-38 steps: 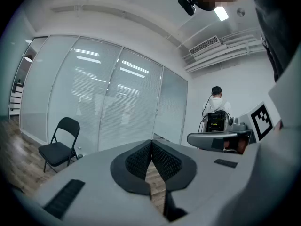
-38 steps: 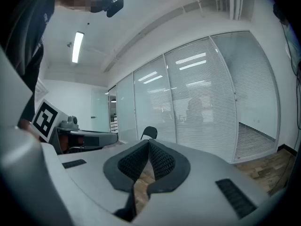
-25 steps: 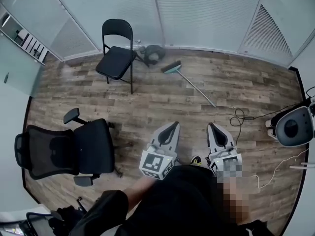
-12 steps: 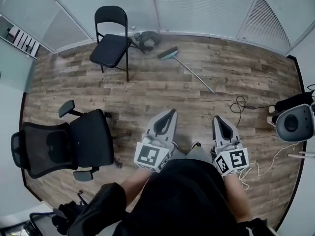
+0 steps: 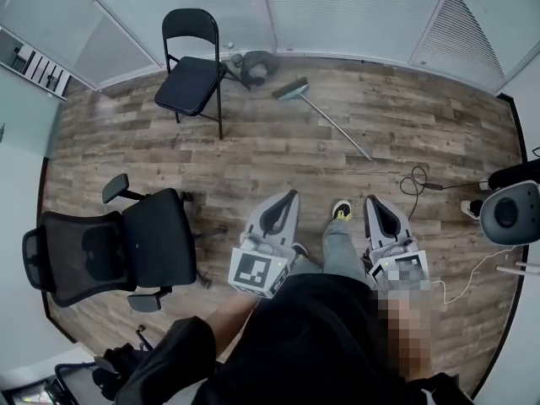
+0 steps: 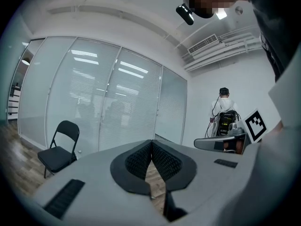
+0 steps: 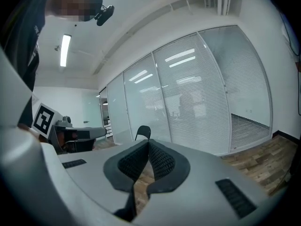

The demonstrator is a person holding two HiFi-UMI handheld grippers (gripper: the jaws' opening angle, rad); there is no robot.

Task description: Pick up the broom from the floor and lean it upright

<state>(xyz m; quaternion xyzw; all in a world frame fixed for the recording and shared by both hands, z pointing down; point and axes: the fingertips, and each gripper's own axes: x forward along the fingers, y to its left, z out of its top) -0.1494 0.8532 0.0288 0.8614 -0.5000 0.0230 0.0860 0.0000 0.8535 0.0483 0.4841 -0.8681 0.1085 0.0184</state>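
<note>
The broom [image 5: 325, 116] lies flat on the wood floor near the far glass wall, its teal brush head [image 5: 293, 90] toward the black folding chair and its thin grey handle running down to the right. Both grippers are held low in front of the person, far from the broom. My left gripper [image 5: 290, 196] is shut with nothing in it. My right gripper [image 5: 376, 202] is also shut and empty. In the left gripper view the left gripper [image 6: 151, 143] has its black pads touching at the tip; the right gripper [image 7: 148, 143] looks the same in its own view. A shoe [image 5: 341, 211] steps forward between them.
A black folding chair [image 5: 191, 78] stands by the glass wall with a dark bag [image 5: 256, 66] beside it. A black office chair [image 5: 126, 251] sits at the left. A cable [image 5: 413, 186] lies coiled on the floor and a white round device [image 5: 510, 213] stands at the right.
The view has shifted toward the broom as the person steps forward; a foot now shows between the grippers. Both grippers stay shut and low.
</note>
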